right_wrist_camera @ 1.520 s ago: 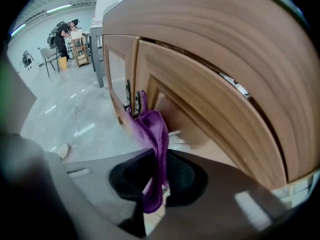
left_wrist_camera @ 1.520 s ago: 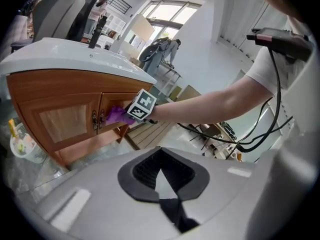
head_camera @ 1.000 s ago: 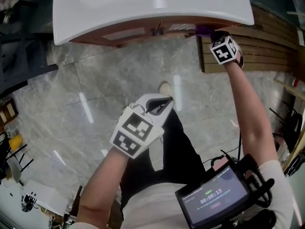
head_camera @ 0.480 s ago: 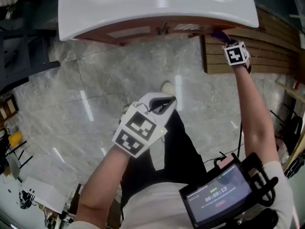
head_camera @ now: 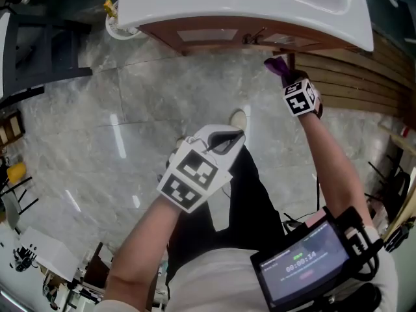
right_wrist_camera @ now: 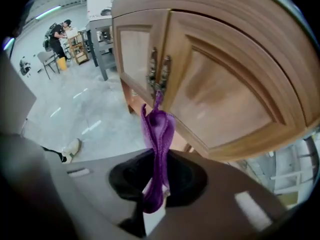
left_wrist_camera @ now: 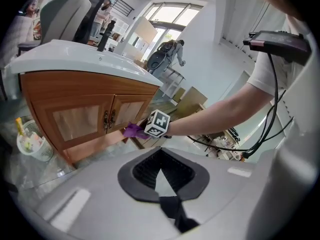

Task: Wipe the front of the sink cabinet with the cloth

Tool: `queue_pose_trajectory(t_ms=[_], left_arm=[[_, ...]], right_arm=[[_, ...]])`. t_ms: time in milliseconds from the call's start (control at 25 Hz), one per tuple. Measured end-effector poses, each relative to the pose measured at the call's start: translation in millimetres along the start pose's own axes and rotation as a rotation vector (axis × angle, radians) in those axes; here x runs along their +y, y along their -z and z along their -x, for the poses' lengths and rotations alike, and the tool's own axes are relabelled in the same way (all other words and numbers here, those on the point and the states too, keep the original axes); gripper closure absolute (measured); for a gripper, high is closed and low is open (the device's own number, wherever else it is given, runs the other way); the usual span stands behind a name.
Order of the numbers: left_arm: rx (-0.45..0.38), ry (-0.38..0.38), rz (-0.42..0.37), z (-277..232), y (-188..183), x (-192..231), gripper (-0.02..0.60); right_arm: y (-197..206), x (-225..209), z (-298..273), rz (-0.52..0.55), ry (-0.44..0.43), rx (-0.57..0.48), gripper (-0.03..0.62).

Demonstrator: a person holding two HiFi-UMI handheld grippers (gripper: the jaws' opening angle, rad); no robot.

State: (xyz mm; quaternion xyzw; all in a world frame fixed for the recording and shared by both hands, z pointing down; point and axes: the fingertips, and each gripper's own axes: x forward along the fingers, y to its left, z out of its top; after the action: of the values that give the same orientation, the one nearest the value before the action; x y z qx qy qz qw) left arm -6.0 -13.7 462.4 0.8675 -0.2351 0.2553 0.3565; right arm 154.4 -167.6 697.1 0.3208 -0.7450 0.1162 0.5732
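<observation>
The sink cabinet (head_camera: 214,34) is brown wood under a white basin (head_camera: 247,5), with two doors and metal handles (right_wrist_camera: 159,76). My right gripper (head_camera: 286,75) is shut on a purple cloth (head_camera: 276,65) held low against the cabinet front. In the right gripper view the cloth (right_wrist_camera: 157,134) stands up from the jaws, its tip at the door edge (right_wrist_camera: 225,94) just below the handles. My left gripper (head_camera: 227,137) hangs over the floor, well back from the cabinet, jaws shut and empty. The left gripper view shows the cabinet (left_wrist_camera: 85,114) with the cloth (left_wrist_camera: 132,130) at its lower right.
A white basket (head_camera: 117,21) stands on the marble floor at the cabinet's left end. A slatted wooden panel (head_camera: 351,77) lies right of the cabinet. The person's shoe (head_camera: 239,119) and a chest-mounted screen (head_camera: 302,262) are below. People stand far off in the room.
My right gripper has carried the cloth down from under the basin rim and leftward along the cabinet front. The head view has shifted left. The left gripper has hardly moved.
</observation>
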Motion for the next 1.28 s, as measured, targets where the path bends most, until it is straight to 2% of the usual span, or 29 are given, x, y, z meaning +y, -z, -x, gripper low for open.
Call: queue_pose_trajectory(t_ms=[160, 360, 520, 720, 960, 1280], left_arm=[[-0.016, -0.027, 0.025, 22.0, 16.0, 11.0, 0.574], [-0.039, -0.072, 0.076, 46.5, 39.4, 31.0, 0.574], [-0.059, -0.126, 0.121, 62.7, 55.6, 53.0, 0.574], [-0.071, -0.175, 0.162, 81.5, 73.1, 73.7, 0.574], [-0.086, -0.181, 0.183, 77.3, 80.9, 92.3, 0.574], [-0.069, -0.127, 0.158, 51.0, 66.2, 86.5, 0.574]], right_arm=[[-64.2, 82.8, -14.9, 0.101, -0.113, -0.065, 0.539], [-147.1, 159.7, -33.7, 0.135, -0.229, -0.145, 0.539], [-203.3, 196.0, -51.2, 0.168, -0.277, -0.196, 0.539], [-251.4, 224.1, -79.0, 0.171, -0.302, -0.222, 0.539], [-264.9, 216.9, -107.4, 0.15, -0.278, -0.211, 0.539], [-217.2, 154.8, -119.1, 0.072, -0.185, -0.169, 0.539]])
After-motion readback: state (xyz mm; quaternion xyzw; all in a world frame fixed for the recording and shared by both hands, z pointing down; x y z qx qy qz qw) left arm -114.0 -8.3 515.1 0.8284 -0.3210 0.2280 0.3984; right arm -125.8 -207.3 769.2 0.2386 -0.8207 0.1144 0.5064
